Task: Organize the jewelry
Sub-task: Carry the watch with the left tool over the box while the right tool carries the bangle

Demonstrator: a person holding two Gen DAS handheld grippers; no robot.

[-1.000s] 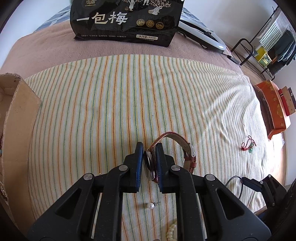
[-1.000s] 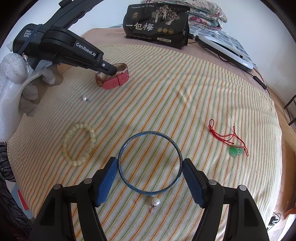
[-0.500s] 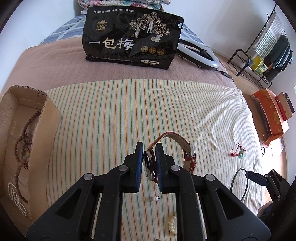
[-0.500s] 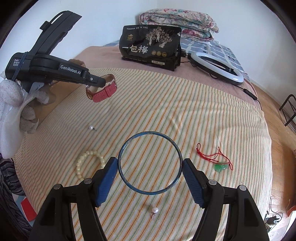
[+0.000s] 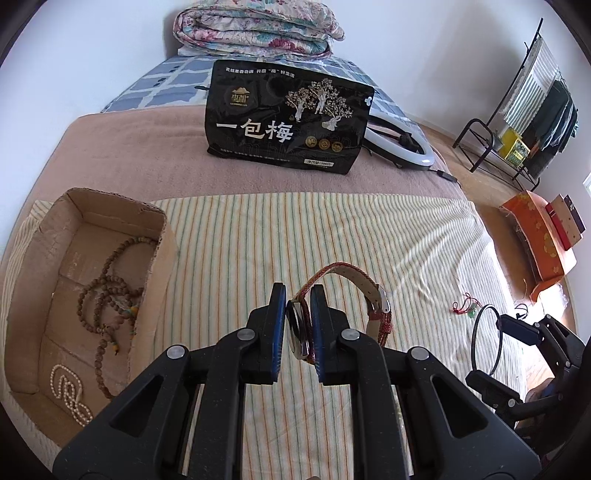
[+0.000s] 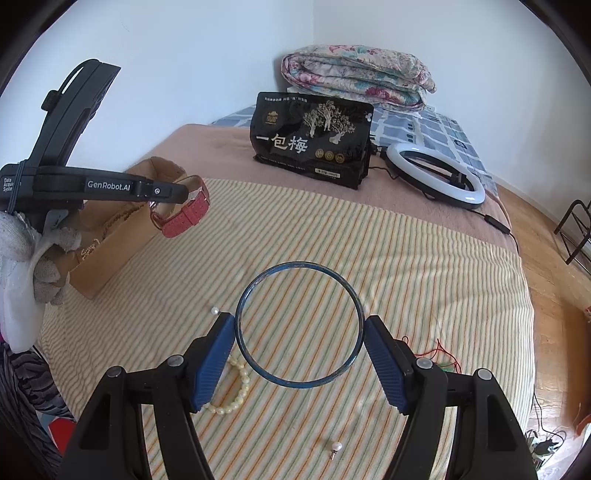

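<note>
My left gripper (image 5: pixel 298 325) is shut on a red-strapped watch (image 5: pixel 376 302) and holds it in the air above the striped cloth (image 5: pixel 332 236), right of the cardboard box (image 5: pixel 151 266). The watch also shows in the right wrist view (image 6: pixel 183 218). The box holds brown bead strings (image 5: pixel 107 295) and a pearl strand (image 5: pixel 70 395). My right gripper (image 6: pixel 299 350) is shut on a blue bangle (image 6: pixel 299 266), lifted above the cloth. On the cloth lie a cream bead bracelet (image 6: pixel 236 391), two pearl studs (image 6: pixel 335 447) (image 6: pixel 214 311) and a red cord with a green pendant (image 6: pixel 443 358).
A black snack bag (image 5: pixel 288 125) stands at the back of the bed, with a ring light (image 5: pixel 402 144) to its right and a folded quilt (image 5: pixel 258 29) behind. An orange box (image 5: pixel 539 240) and a clothes rack (image 5: pixel 528 122) stand on the floor at right.
Both grippers have risen from the cloth with their loads. The left one carried the watch up and the cardboard box has come into its view.
</note>
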